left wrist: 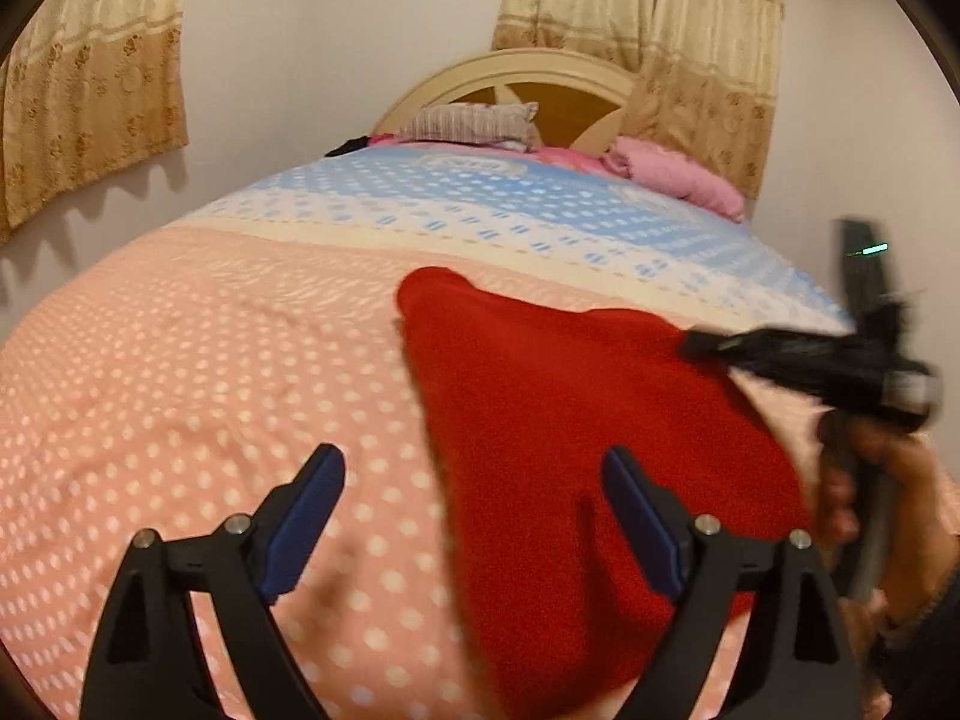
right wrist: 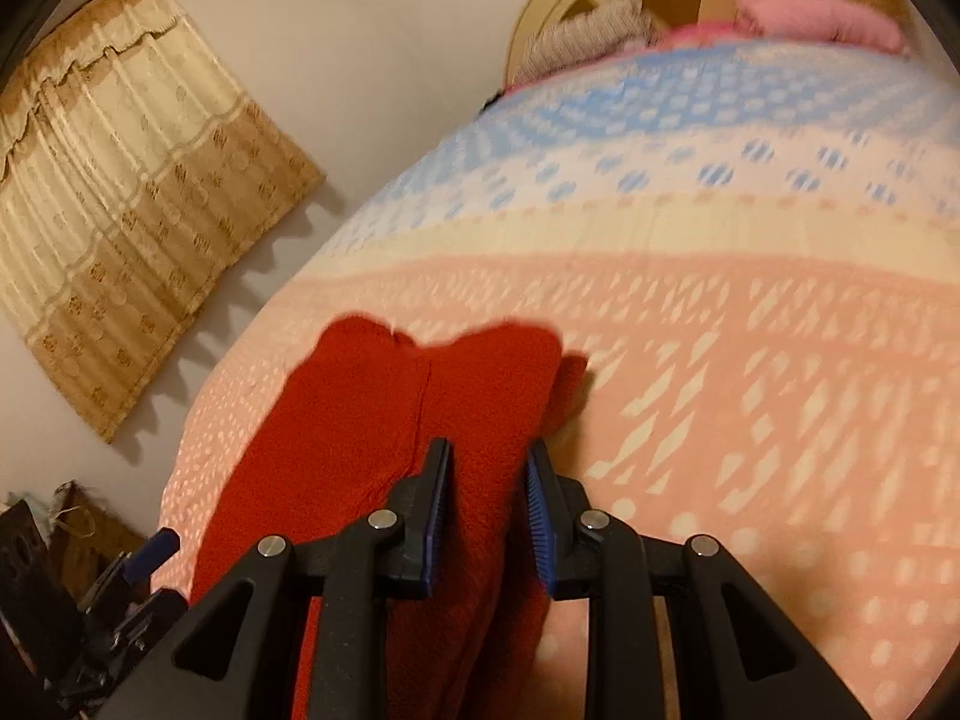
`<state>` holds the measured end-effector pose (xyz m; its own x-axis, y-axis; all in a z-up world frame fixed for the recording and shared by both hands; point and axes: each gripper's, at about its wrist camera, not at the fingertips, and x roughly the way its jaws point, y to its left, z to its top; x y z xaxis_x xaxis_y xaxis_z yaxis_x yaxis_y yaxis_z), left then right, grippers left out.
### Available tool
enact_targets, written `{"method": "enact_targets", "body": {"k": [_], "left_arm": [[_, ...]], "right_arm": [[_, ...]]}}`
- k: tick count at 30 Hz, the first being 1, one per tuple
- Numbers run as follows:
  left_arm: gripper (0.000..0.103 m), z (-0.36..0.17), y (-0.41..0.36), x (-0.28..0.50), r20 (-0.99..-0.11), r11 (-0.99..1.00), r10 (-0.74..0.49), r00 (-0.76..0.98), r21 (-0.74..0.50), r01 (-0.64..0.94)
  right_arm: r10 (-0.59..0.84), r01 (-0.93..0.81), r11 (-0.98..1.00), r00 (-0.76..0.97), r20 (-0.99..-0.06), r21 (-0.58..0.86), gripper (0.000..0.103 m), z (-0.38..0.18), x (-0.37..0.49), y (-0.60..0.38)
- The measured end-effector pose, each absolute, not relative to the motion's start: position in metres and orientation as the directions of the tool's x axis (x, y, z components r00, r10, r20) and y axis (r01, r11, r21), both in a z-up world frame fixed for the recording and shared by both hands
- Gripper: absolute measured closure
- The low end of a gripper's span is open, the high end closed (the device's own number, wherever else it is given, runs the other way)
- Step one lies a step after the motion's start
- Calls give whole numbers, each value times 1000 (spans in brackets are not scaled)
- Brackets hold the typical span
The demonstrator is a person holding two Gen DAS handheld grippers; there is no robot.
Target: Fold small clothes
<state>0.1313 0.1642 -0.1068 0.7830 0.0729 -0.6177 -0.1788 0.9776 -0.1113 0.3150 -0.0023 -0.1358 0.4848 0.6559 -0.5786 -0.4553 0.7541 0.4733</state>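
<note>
We found the left gripper (left wrist: 474, 516) angled down over the bedspread (left wrist: 180, 390), jaws wide and empty. The right gripper (right wrist: 489, 516), narrow, straddled the red garment (right wrist: 372, 408) toward six o'clock, apparently pinching a fold; blur prevented certainty.

The plain deep-red knitted garment (left wrist: 540, 420) lay on a bedspread (left wrist: 210, 390) that was salmon pink with white dots near the cameras, then a cream band, then pale blue and white. Both claws were black with blue pads (left wrist: 300, 534). The curtains (left wrist: 90, 90) were cream with tan floral borders. A pink pillow (left wrist: 678, 174) lay by the beige headboard (left wrist: 540, 63).
</note>
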Motion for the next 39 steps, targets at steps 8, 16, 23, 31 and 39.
{"method": "enact_targets", "body": {"k": [8, 16, 23, 31, 39], "left_arm": [[8, -136, 176, 139, -664, 964, 83, 743, -135, -229], [6, -130, 168, 122, -657, 959, 93, 748, -143, -246], [6, -85, 159, 100, -562, 959, 124, 818, -143, -244], [6, -55, 156, 84, -485, 969, 107, 868, -144, -200], [6, -52, 158, 80, -474, 966, 104, 874, -161, -202]], "right_arm": [[767, -653, 617, 374, -522, 439, 58, -113, 249, 18], [740, -553, 664, 386, -551, 504, 58, -146, 252, 2], [589, -488, 807, 630, -505, 332, 57, -93, 190, -9], [527, -487, 849, 740, -418, 206, 47, -47, 147, -5], [510, -461, 860, 752, -418, 219, 46, -43, 138, -10]]}}
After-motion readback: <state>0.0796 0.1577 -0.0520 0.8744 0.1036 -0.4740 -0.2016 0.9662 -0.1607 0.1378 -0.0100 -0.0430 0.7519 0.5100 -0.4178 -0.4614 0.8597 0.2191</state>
